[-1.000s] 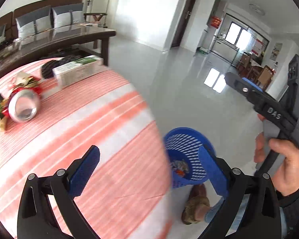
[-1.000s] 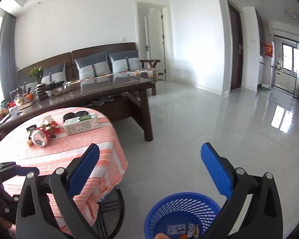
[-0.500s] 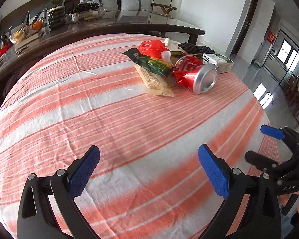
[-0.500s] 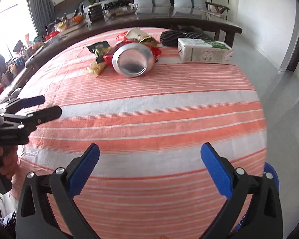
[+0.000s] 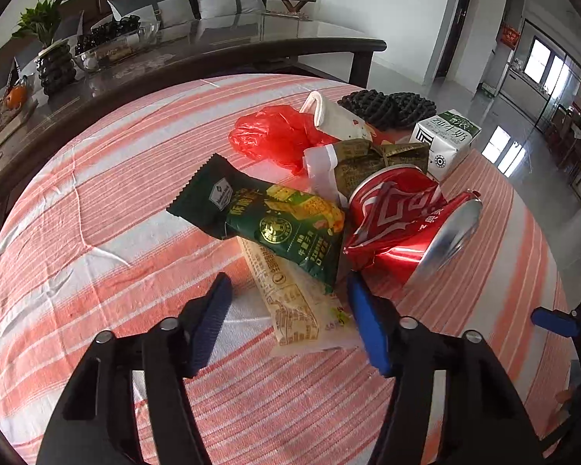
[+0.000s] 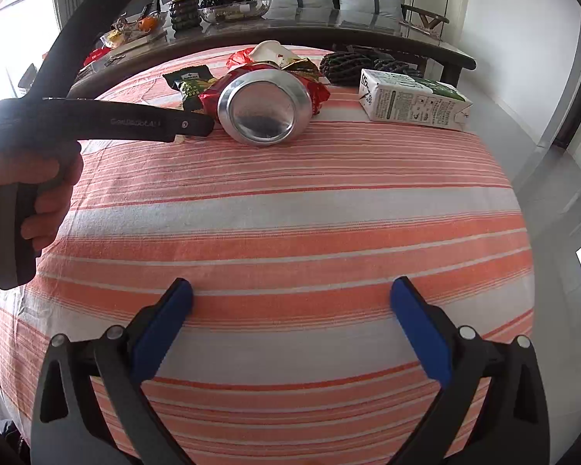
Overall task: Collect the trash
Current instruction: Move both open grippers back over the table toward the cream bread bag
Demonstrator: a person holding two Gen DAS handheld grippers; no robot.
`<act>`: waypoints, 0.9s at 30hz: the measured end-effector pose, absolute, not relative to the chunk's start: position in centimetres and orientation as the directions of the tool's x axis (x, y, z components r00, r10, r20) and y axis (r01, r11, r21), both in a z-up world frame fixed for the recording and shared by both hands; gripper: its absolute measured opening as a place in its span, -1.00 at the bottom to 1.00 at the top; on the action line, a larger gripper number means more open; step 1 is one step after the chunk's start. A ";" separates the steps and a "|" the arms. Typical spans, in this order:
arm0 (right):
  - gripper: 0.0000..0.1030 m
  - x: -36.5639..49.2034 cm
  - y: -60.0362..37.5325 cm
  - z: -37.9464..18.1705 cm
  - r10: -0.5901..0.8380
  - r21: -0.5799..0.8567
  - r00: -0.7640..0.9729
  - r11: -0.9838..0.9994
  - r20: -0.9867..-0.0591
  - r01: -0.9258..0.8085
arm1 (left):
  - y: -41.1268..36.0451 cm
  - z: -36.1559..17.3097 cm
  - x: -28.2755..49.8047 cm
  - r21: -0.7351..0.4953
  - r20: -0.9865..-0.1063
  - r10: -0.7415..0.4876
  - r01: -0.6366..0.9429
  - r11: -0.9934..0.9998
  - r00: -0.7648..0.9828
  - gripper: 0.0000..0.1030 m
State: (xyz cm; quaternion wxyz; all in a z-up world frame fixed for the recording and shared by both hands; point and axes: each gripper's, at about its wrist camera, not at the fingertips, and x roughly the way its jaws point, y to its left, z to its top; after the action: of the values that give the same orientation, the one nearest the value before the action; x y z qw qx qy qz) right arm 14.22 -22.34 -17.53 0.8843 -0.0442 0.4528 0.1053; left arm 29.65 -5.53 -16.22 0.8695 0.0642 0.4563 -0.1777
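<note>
**Trash heap on the striped table, both grippers over the cloth**

Table (image 5: 97, 201): round, under an orange-and-white striped cloth. The trash lies in one cluster on its far half; the near half is bare cloth.

Left gripper (image 5: 290, 302): tilted down at the near edge of the cluster, jaws closing. Between its blue pads lies the pale wrapper (image 5: 298, 306), flat on the cloth; the pads do not appear to press it yet, one on each side. A hand (image 6: 27, 193) holds the grip, seen from the right wrist view.

Right gripper (image 6: 290, 310): jaws wide, nothing between them, over bare cloth well short of the cluster.

Items in the cluster:
- Green packet (image 5: 267, 221), lying across the far end of the pale wrapper.
- Red can (image 5: 403, 217), crushed, on its side, silver base facing the right gripper; it touches the green packet.
- Red bag (image 5: 275, 135), crumpled, behind the packet.
- White cup (image 5: 337, 120), tipped over, against the red bag.
- Olive wrapper (image 5: 372, 159), twisted, between cup and can.
- Clear plastic piece (image 5: 321, 170), just in front of the red bag; what it is I cannot tell.
- Milk carton (image 5: 441, 143), on its side, to the right of the can, a little apart from it.
- Black mesh items (image 5: 387, 106), at the far edge behind the carton.

Behind the table: a dark long table (image 5: 220, 50) with a plant (image 5: 42, 23) and a glass bowl (image 5: 112, 44).
</note>
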 end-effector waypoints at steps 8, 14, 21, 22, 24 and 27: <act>0.91 14.2 -22.4 -17.5 0.147 0.019 0.567 0.974 -0.810 -0.226 | -1.9 -15.1 25.8 -0.015 -0.825 -0.234 0.393 0.919 0.515 -0.49; 0.91 14.2 -22.4 -17.5 0.146 0.017 0.568 0.974 -0.810 -0.226 | 3.0 -15.0 21.2 -0.038 -0.824 -0.234 0.361 0.932 0.516 -0.46; 0.91 14.2 -22.5 -17.5 0.145 0.019 0.568 0.975 -0.810 -0.221 | 3.4 -16.3 21.4 -0.032 -0.815 -0.211 0.323 0.946 0.540 0.50; 0.91 14.2 -22.6 -17.5 0.144 0.020 0.569 0.976 -0.810 -0.219 | 3.4 -16.6 21.8 -0.019 -0.820 -0.196 0.316 0.949 0.538 0.52; 0.91 14.2 -22.6 -17.5 0.145 0.022 0.568 0.976 -0.810 -0.217 | 3.1 -16.9 22.0 0.012 -0.815 -0.174 0.317 0.948 0.552 0.68; 0.91 14.3 -22.6 -17.4 0.146 0.024 0.566 0.976 -0.811 -0.217 | 3.5 -17.0 22.4 -0.008 -0.819 -0.182 0.307 0.952 0.543 0.80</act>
State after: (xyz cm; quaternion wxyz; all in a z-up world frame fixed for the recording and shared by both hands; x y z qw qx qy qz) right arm 14.31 -22.64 -17.43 0.8841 -0.0392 0.4541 0.1028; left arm 22.44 3.45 -17.03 0.8758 0.0683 0.4569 -0.1397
